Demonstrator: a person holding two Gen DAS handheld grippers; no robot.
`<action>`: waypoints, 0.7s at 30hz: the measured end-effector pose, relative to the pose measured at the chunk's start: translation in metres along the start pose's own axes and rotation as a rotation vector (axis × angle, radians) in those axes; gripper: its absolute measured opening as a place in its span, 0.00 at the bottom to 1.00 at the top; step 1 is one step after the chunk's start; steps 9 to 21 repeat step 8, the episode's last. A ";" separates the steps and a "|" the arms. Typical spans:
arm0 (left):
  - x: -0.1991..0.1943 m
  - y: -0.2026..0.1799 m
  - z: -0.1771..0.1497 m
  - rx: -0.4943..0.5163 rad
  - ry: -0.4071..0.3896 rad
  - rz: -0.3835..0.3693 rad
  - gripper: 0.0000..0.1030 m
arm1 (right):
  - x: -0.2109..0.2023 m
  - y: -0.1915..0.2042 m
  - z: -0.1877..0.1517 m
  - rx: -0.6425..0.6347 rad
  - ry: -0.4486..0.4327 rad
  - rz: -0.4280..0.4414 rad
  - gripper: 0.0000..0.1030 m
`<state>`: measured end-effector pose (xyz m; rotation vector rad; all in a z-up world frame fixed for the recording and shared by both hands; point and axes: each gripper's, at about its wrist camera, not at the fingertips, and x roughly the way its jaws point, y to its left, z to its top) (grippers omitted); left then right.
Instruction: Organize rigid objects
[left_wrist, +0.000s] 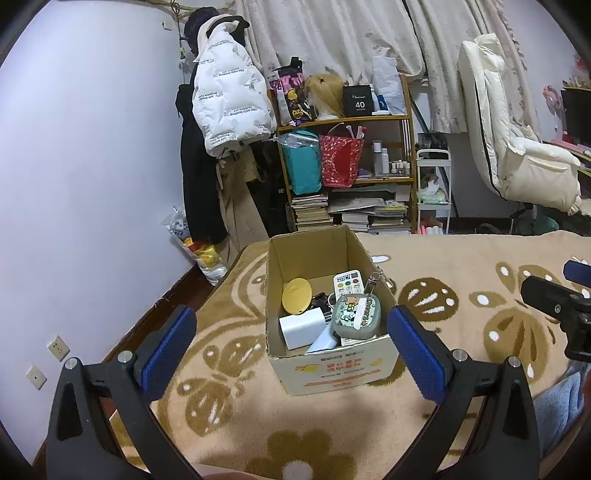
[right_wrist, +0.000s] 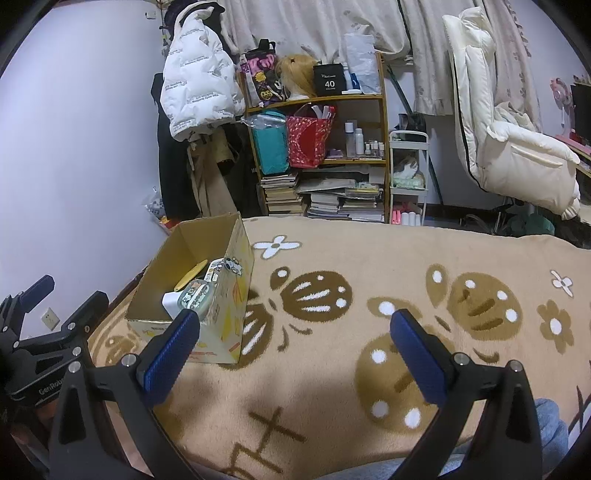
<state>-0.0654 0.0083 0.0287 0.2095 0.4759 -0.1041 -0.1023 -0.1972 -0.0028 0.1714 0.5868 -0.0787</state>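
Left wrist view: left gripper (left_wrist: 291, 343) wide open, nothing held, blue fingers (left_wrist: 168, 350) straddling the cardboard box (left_wrist: 332, 369) without touching it. Box sits on the beige patterned blanket (left_wrist: 461, 258). Inside: yellow round lid (left_wrist: 296, 291), white block (left_wrist: 301, 328), remote (left_wrist: 347, 282), green cartoon case (left_wrist: 356, 315), metal clip (left_wrist: 373, 280) at the right wall. Right gripper (left_wrist: 565, 306) pokes in at far right, well apart from the box.

Right wrist view: right gripper (right_wrist: 291, 350) also wide open and empty, hovering over bare blanket (right_wrist: 369, 251). Box (right_wrist: 229, 295) is left of its left finger (right_wrist: 170, 354); finger overlaps the box's near corner in frame, contact can't be told. Left gripper (right_wrist: 37, 332) at far left edge. Cluttered shelf (right_wrist: 317, 147) behind.
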 end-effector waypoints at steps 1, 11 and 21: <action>-0.001 -0.001 0.000 0.003 -0.004 -0.001 0.99 | 0.000 -0.001 0.000 -0.001 0.000 0.002 1.00; -0.002 -0.002 -0.001 0.002 -0.011 -0.005 0.99 | 0.002 -0.002 0.000 -0.001 -0.003 0.001 1.00; -0.002 -0.002 -0.001 0.002 -0.011 -0.005 0.99 | 0.002 -0.002 0.000 -0.001 -0.003 0.001 1.00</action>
